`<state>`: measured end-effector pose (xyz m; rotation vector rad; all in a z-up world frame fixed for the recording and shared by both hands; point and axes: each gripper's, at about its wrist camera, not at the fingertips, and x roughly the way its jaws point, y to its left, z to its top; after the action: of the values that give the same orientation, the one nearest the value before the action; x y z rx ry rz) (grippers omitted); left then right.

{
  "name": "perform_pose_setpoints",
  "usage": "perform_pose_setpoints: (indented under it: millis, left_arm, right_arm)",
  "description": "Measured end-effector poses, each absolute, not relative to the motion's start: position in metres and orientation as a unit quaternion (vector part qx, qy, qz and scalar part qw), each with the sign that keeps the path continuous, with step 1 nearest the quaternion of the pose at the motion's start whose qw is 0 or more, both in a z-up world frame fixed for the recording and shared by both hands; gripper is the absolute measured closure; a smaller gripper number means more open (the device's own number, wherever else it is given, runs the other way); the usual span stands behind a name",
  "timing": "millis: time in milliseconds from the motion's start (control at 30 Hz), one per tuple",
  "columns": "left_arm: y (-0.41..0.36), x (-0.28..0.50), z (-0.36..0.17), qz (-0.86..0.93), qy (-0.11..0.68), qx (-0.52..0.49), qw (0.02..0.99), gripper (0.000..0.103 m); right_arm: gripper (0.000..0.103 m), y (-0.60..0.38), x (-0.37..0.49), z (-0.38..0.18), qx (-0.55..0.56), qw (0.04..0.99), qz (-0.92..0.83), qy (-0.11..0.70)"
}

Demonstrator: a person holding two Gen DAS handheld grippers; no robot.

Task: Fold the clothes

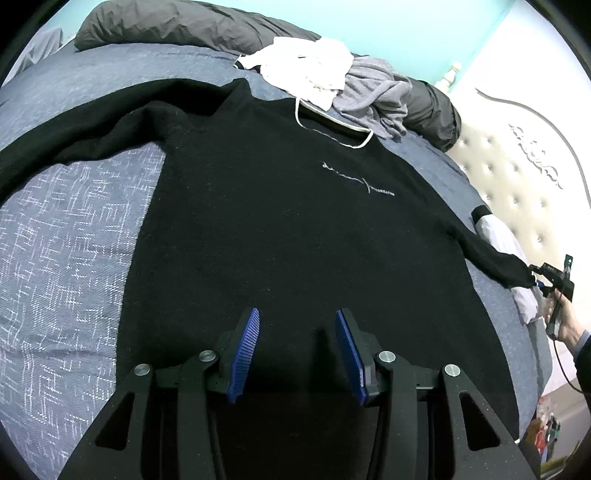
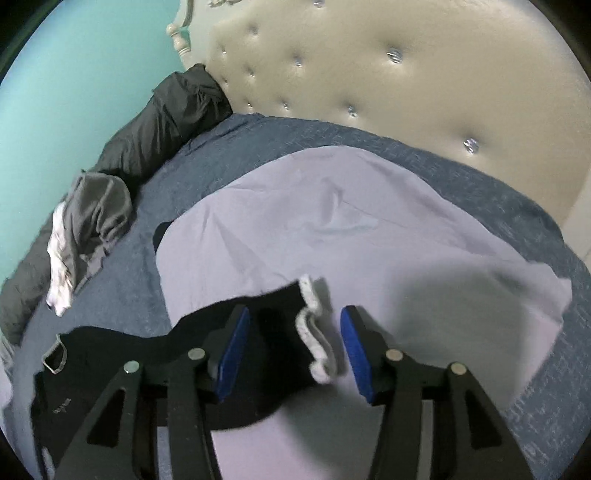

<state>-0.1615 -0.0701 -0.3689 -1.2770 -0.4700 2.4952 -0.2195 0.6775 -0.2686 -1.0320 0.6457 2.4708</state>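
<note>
Black knit is lying spread front-up across a blue patterned bedspread as a folding job is getting under way: the sweater is sitting flat with its script logo showing, one sleeve trailing off to the left and the other stretching right towards the tufted headboard. No fold is showing in the body so far, so by the look of it both sleeves and the torso are waiting to be turned in. The left gripper is hovering low over the hem with its blue pads parted and nothing between them. The right gripper is standing with jaws spread on either side of the white-trimmed cuff, which is resting on a pale lilac garment; the pads do not appear to be pinching it. Counted on the bed: one black sweater, one lilac piece beside it, a crumpled white garment and a grey one heaped together beyond the collar, apparently waiting their turn, and two dark pillows along the far edge
</note>
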Motion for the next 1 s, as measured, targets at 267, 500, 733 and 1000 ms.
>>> perform_pose_setpoints:
  millis: [267,500,733,1000]
  left_arm:
    - [-0.071,-0.162,-0.370,0.867,-0.165,-0.445,0.150,0.056]
    - [-0.072,-0.159,-0.365,0.870,-0.164,-0.442,0.147,0.056]
    - [-0.087,-0.148,-0.350,0.872,-0.179,-0.435,0.135,0.056]
    - [-0.140,-0.131,-0.323,0.856,-0.217,-0.455,0.110,0.056]
  right_arm:
    - [0.100,0.672,-0.205,-0.252,-0.330,0.217,0.901,0.180]
    - [0.100,0.679,-0.209,-0.269,-0.370,0.261,0.874,0.176]
    - [0.096,0.661,-0.181,-0.238,-0.333,0.266,0.884,0.194]
    - [0.087,0.543,-0.157,-0.227,-0.301,0.121,0.917,0.231]
